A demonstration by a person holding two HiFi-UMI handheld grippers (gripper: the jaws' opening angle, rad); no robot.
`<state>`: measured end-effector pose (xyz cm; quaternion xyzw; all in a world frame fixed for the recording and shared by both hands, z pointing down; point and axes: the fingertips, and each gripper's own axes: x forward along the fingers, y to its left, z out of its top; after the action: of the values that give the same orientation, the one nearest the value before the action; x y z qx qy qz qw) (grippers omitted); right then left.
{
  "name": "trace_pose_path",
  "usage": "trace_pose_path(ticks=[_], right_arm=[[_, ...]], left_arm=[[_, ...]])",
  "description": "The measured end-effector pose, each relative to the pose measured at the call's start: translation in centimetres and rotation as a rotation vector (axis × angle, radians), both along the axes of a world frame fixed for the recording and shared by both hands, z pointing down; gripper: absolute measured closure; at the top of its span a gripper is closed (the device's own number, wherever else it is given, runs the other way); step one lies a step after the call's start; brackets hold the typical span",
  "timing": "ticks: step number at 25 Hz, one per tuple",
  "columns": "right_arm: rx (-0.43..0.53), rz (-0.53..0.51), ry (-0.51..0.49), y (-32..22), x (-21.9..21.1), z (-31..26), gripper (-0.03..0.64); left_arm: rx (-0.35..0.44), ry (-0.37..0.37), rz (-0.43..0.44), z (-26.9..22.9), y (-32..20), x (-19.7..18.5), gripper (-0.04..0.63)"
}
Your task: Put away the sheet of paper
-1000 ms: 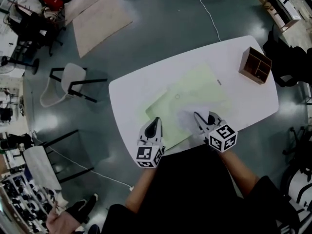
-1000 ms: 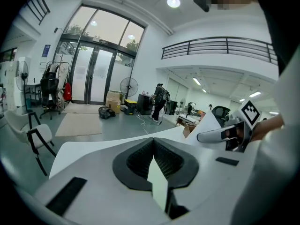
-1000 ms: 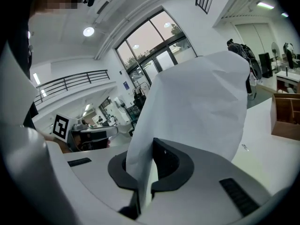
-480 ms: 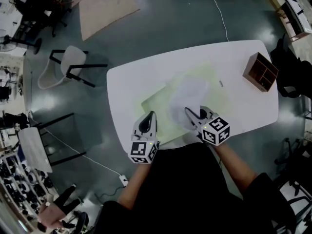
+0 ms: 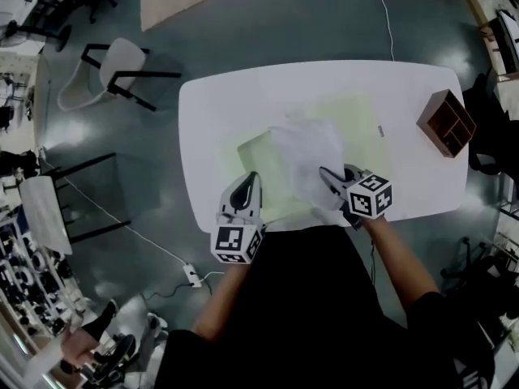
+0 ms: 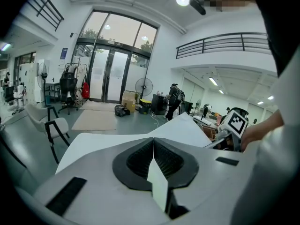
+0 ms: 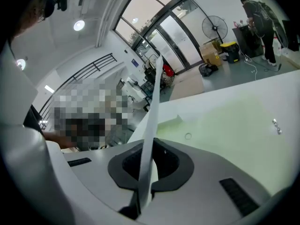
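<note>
Right claw (image 5: pixel 325 172) tight on sheet of paper (image 5: pixel 306 148), further over green folder (image 5: pixel 261 157); left claw (image 5: pixel 252 178) tight on folder.

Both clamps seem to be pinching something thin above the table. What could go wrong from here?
The sheet of paper is held by one edge in the right gripper and bows loosely; it could crease or catch instead of sliding in. The left gripper pinches just a thin edge of the green folder, which might slip free.

Black short-sleeved top (image 5: pixel 308 314). Pale grey left hand-held gripper (image 5: pixel 251 180) and right hand-held gripper (image 5: pixel 328 174), black ribbed pads (image 6: pixel 138 159) inside, black-and-white square-marker cube (image 5: pixel 369 198) at each rear.
</note>
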<state>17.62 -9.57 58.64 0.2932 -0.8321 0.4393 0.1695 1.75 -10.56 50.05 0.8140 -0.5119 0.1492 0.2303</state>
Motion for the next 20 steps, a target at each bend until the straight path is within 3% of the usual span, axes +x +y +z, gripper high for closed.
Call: trace_pose_path(ticks=[15, 20], right_arm=[[-0.089, -0.097, 0.161, -1.3, 3.1, 7.0, 0.617], [-0.146, -0.077, 0.149, -1.0, 4.0, 9.0, 0.617]], left_arm=[[-0.033, 0.003, -0.048, 1.2, 0.5, -1.2, 0.592], [-0.041, -0.008, -0.022, 1.4, 0.3, -0.6, 0.591]])
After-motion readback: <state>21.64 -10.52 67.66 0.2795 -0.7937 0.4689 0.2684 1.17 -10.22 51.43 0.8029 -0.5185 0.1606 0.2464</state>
